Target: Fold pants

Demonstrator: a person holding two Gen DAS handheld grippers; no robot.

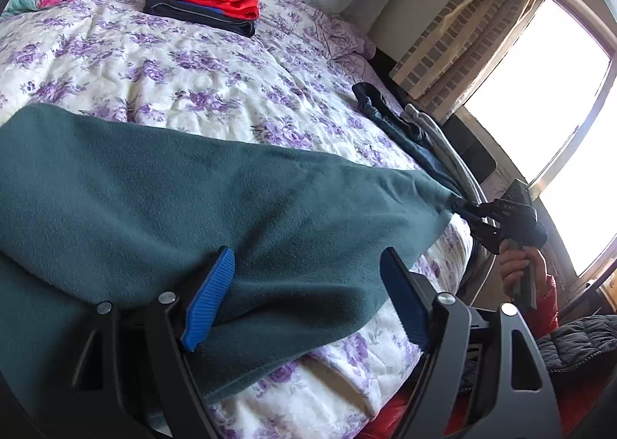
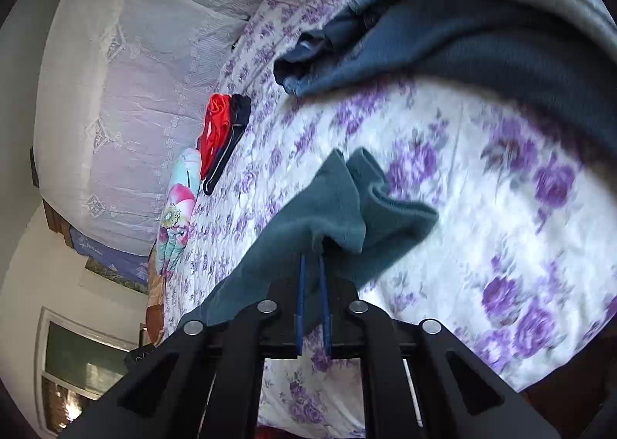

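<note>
Pinching a bunched end of the teal fleece pants (image 2: pixel 339 203), your right gripper (image 2: pixel 313 257) has its blue pads pressed together on the fabric, held above the floral bedspread (image 2: pixel 443 176). Your left gripper (image 1: pixel 308 292) is spread wide, its blue pads (image 1: pixel 210 296) to either side of the cloth's near edge and not clamping it. The pants lie stretched across the bed between your two grippers. Farther up the bed sits a folded red and black stack (image 1: pixel 204 3), and a heap of blue and grey garments (image 1: pixel 416 130) lies near the window side.
</note>
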